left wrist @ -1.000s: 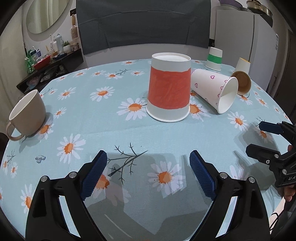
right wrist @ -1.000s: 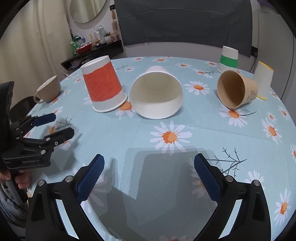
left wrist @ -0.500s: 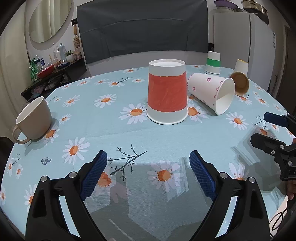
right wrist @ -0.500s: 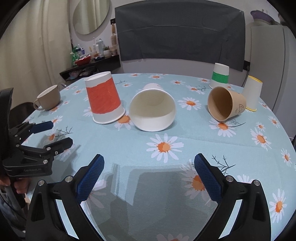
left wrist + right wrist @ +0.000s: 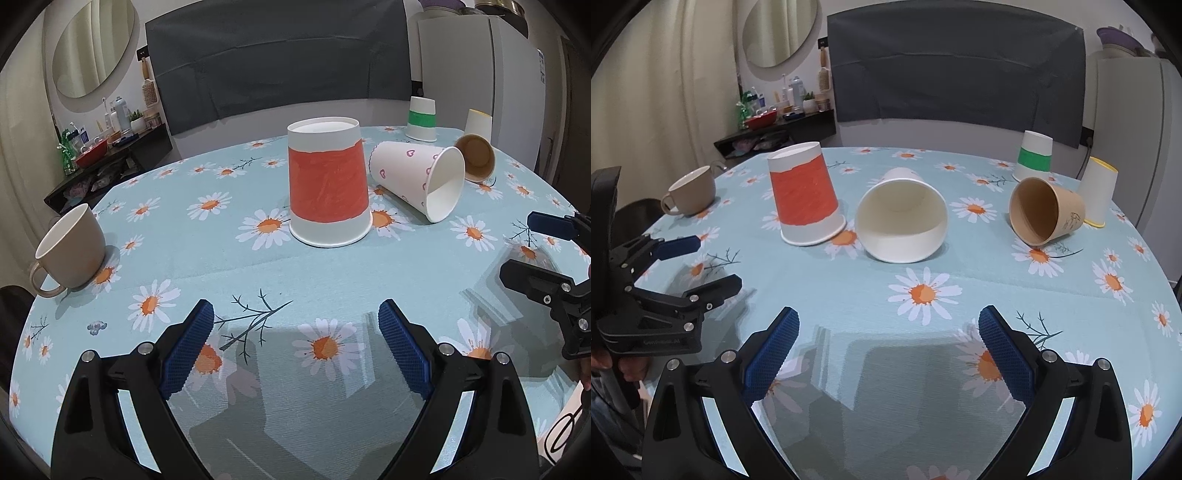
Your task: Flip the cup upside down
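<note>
A red-banded paper cup (image 5: 328, 186) stands upside down on the daisy tablecloth (image 5: 229, 273); it also shows in the right wrist view (image 5: 805, 195). A white cup with pink hearts (image 5: 419, 179) lies on its side next to it, its mouth facing my right gripper (image 5: 901, 218). A brown paper cup (image 5: 1045, 212) lies on its side further right. My left gripper (image 5: 295, 349) is open and empty, well short of the red cup. My right gripper (image 5: 888, 354) is open and empty, short of the white cup. Each gripper shows at the edge of the other's view.
A beige mug (image 5: 70, 251) stands upright at the table's left edge. A green-banded cup (image 5: 1033, 157) and a yellow-rimmed cup (image 5: 1097, 195) stand upside down at the far right. A shelf with bottles (image 5: 772, 114) and a dark chair back (image 5: 956, 70) lie beyond the table.
Both grippers have drawn back and risen a little from the cups, so the table looks further off. The cups have not moved. Both grippers stay open.
</note>
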### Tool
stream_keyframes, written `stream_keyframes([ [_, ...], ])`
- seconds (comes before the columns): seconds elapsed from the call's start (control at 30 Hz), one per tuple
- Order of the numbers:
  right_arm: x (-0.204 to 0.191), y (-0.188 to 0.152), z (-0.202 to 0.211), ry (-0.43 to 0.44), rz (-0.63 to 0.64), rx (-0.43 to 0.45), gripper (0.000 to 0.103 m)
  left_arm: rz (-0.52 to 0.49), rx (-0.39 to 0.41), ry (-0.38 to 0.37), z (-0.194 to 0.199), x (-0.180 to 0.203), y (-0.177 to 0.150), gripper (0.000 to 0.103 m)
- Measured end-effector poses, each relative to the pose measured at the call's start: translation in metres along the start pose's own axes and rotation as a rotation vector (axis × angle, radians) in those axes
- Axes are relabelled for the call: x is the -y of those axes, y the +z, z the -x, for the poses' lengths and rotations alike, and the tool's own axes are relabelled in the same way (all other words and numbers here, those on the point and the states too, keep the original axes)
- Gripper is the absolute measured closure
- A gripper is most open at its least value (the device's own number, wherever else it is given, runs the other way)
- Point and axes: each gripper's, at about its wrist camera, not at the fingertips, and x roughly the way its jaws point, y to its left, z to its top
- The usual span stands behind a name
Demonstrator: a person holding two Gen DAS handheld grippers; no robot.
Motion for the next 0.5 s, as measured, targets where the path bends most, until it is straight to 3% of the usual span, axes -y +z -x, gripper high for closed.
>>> stream_keyframes([
  [0.5, -0.001, 0.0, -0.001, 0.004, 0.011, -0.009, 0.009, -0.026, -0.028, -0.045, -0.0035, 0.0006, 0.0001, 0.014],
])
